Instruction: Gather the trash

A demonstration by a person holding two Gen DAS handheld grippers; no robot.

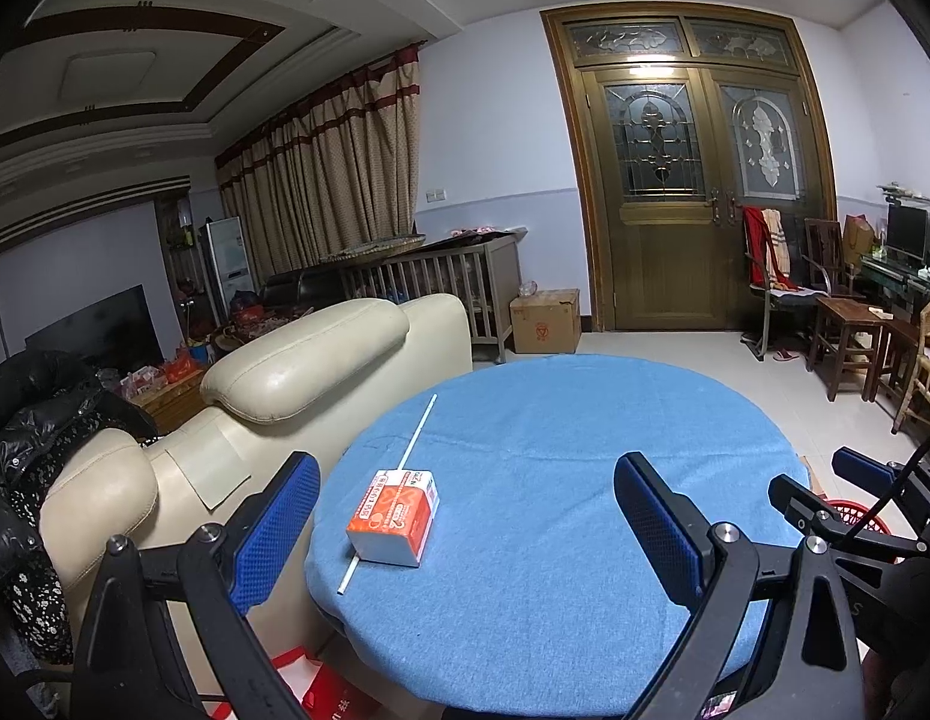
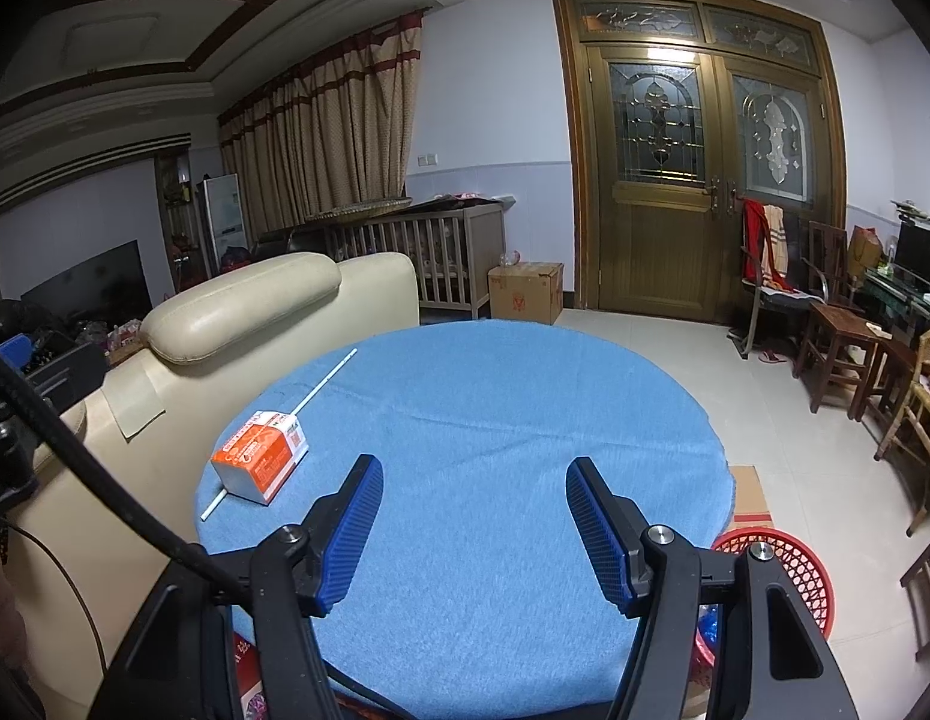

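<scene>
One orange-and-white carton [image 1: 393, 513] lies on its side atop one white straw [image 1: 418, 429], left on my round blue surface [image 1: 555, 480]. One red basket [image 2: 783, 564] sits near right. Both my jaws gape, released, holding nothing.

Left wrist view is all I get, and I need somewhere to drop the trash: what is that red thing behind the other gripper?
Observer: A red mesh basket on the floor, just right of the table.
Operator: Anything in it?
Observer: I see something blue at its near side; I cannot tell what.
Operator: Is the right gripper free?
Observer: Yes, the right gripper is open, nothing between its fingers.
</scene>
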